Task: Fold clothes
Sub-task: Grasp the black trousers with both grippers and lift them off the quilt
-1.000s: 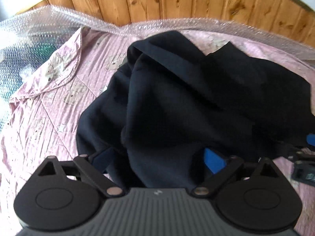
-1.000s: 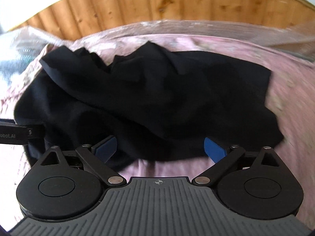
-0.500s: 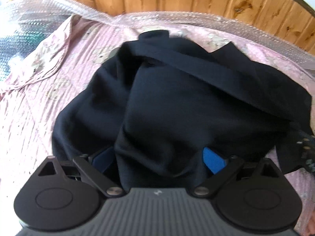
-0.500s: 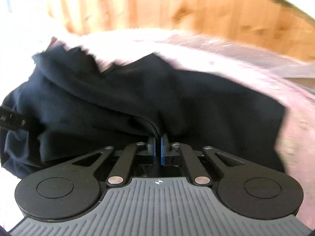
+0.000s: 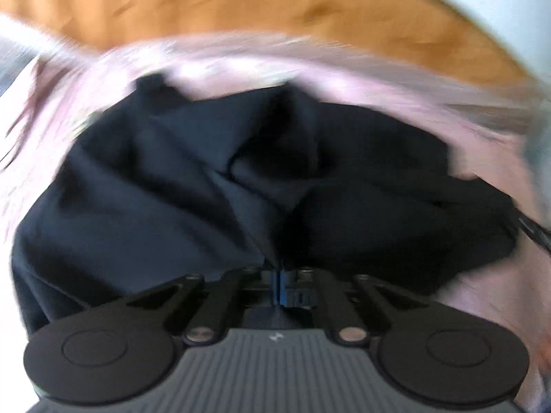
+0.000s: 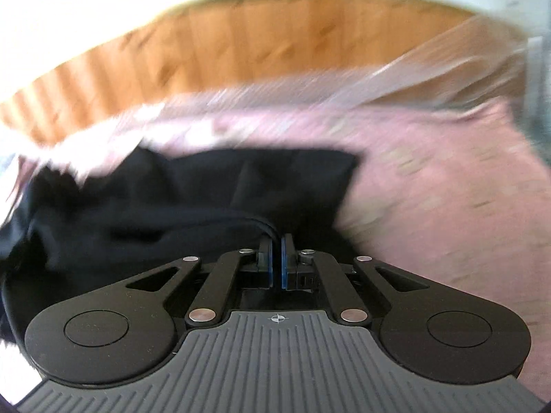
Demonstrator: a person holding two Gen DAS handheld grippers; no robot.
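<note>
Wood wall (image 5: 241, 3) runs across the top of both views, w/ a pink sheet (image 6: 447, 189) below it; everything is motion-blurred.

Left view: dark garment (image 5: 155, 189) fills the middle of the frame, bunched into ridges, pink sheet showing upper left and far right. Left gripper (image 5: 279, 275) at bottom centre has its pads together, clamped on a pinch of the garment; creases fan up from the pinch. A bit of dark gear shows at the right edge, prob. the other tool, too blurred to be sure.

Right view: garment (image 6: 189, 199) sits in the left half, sheet in the right half. Right gripper (image 6: 275, 258) has its pads nearly together w/ a rolled edge of the garment clamped between them.

Risks (judgement): both grips look like thin pinches on a crumpled heap, not clean corners. A fast pull could slip the cloth out of one grip, or lift several layers so the fold comes out twisted. Pink sheet could drag along if caught under the pads.

Vs earlier: 1 s ago both tools were spread wide over the garment; 0.5 s ago right had closed on the edge while left was still apart. Now left is closed too, and both views tilt up w/ more blur.
</note>
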